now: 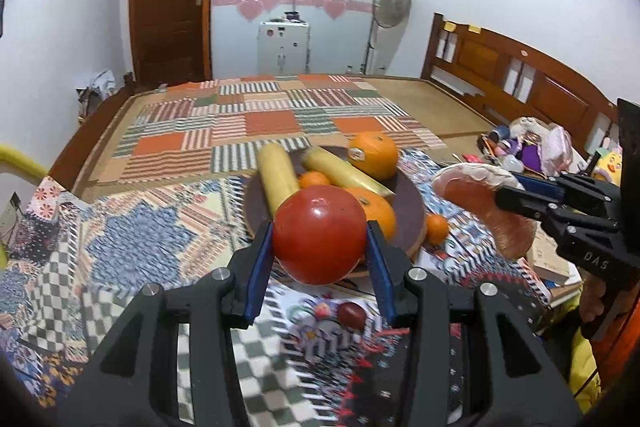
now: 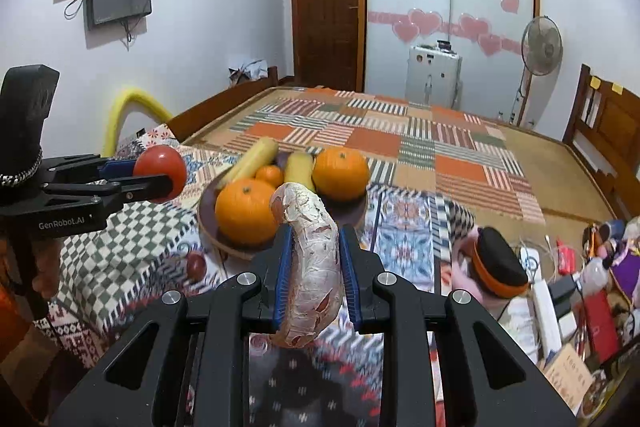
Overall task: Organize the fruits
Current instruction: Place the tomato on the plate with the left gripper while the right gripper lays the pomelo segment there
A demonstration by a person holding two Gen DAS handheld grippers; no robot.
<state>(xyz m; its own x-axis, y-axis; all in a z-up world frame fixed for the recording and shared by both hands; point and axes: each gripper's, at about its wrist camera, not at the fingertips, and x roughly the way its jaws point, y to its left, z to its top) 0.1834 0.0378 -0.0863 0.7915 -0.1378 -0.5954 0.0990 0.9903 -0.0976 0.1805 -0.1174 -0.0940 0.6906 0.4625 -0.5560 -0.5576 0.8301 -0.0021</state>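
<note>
Fruits are mid-sort on the patterned cloth laid over the bed. On the left, the left tool (image 1: 320, 235) is clamped on a red tomato (image 1: 319, 234), its blue pads pressed against either side, and it holds the fruit off the cloth in front of the dish. In the middle sits the brown plate (image 1: 412, 215), loaded with two bananas (image 1: 276, 179), two large oranges (image 1: 374, 155) and a small one. Another small orange (image 1: 437, 228) lies on the cloth, touching the plate's right rim, and a small dark red fruit (image 1: 351, 315) sits loose on the cloth nearer the viewer. To the right, the right tool (image 2: 312, 267) is shut on a pale, curved grapefruit-like segment (image 2: 310, 267), also lifted clear of the cloth, beside the plate.

Both pieces look picked up and on their way to the plate, so this seems the carrying step. Next, I'd judge, each tool has to find a free spot among the crowded fruit, come down gently and let go without setting the round oranges rolling. The tomato looks soft, so an easy release would suit it.
</note>
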